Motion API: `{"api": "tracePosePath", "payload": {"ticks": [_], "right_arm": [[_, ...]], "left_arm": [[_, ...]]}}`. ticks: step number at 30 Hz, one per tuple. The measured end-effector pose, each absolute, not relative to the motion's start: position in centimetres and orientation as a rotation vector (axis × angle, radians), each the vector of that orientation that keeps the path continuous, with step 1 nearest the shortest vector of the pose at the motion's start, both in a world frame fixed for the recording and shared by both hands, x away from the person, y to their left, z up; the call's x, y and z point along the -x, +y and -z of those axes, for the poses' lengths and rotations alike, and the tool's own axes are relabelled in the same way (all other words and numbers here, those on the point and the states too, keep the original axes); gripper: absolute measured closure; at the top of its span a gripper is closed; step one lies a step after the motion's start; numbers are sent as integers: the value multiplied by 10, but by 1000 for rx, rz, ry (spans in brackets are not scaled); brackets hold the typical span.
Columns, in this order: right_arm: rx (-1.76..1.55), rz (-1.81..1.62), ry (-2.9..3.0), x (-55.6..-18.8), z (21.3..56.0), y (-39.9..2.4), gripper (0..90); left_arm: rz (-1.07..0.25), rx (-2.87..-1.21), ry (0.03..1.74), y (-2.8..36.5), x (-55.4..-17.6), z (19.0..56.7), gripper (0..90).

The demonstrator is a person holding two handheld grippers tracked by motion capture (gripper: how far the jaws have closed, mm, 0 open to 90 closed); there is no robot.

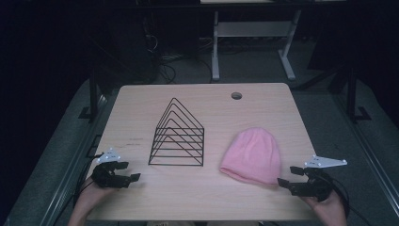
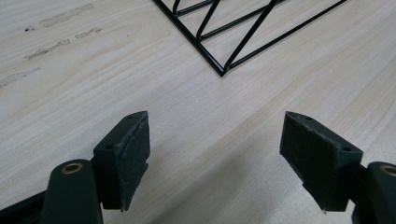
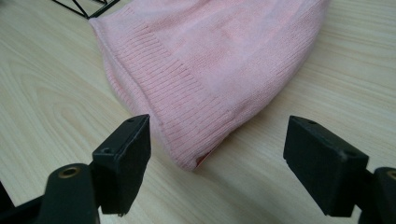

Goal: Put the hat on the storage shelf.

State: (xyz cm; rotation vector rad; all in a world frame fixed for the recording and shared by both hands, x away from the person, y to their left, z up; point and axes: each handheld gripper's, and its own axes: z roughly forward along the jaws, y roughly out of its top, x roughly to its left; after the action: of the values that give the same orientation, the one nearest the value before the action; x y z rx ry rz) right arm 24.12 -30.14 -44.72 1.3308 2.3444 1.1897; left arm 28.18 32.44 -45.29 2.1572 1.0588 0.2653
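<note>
Wooden table (image 1: 141, 113), bare but for two things. Black wire rack (image 1: 177, 134) stood upright left of centre, triangular frames in a row, untouched. Pink knitted beanie (image 1: 252, 155) lay flat to its right, near the front edge, ribbed brim toward the person. Left gripper (image 1: 133, 172) rested low at the front left corner, jaws spread wide, nothing between them, pointed at the rack's near corner (image 2: 223, 72) and apart from it. Right gripper (image 1: 285, 176) sat just beside the beanie's brim (image 3: 187, 126), jaws wide apart as well, pads (image 3: 128, 158) clear of the cloth. Judged barely begun: beanie not yet gripped or lifted, likely grasp and carry to the rack left to do.
</note>
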Motion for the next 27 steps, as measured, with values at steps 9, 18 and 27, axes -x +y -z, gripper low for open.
{"api": "tracePosePath", "payload": {"ticks": [9, 18, 27], "right_arm": [[-1325, -1191, 2351, -242, 445, -300, 227], [-1297, -1183, 2372, -247, 437, -291, 219], [-1274, -1179, 2408, -260, 423, -284, 209]], "left_arm": [[-265, -2174, 1047, 324, -281, 454, 245], [-277, -2165, 1054, 325, -279, 451, 245], [-286, -2158, 1053, 326, -279, 449, 244]]}}
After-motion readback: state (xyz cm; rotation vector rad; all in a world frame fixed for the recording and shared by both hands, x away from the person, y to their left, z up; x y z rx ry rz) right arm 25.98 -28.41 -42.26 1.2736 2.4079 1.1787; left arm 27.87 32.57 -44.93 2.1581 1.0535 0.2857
